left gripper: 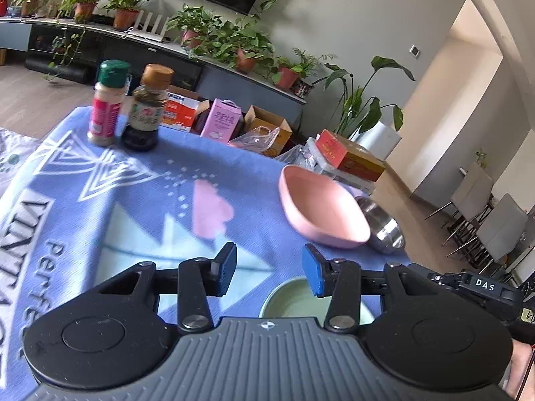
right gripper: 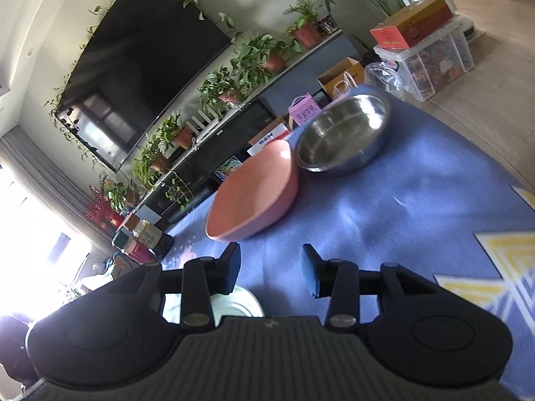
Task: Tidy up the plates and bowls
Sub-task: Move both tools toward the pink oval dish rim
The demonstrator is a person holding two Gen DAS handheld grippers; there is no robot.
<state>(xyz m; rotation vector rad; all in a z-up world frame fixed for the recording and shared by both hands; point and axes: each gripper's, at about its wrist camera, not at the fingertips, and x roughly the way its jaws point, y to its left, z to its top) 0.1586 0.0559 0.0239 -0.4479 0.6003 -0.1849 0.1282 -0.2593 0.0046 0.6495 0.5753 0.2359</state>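
Left wrist view: two spread tools (left gripper: 269, 269) (right gripper: 271, 269), empty; three bowls — pink (left gripper: 321, 210), steel (left gripper: 384, 227), green (left gripper: 294, 300); two bottles (left gripper: 130, 107).

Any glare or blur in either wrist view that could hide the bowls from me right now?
Right wrist view: window glare whites out the lower left, washing over the pale bowl; pink bowl and steel bowl stay readable. Left wrist view: even light, slight blur on the two bottles, fisheye bends the blue cloth.

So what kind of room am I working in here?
Most likely a home living room: a big wall-mounted TV, potted plants along a low media console, and dining chairs off to one side.
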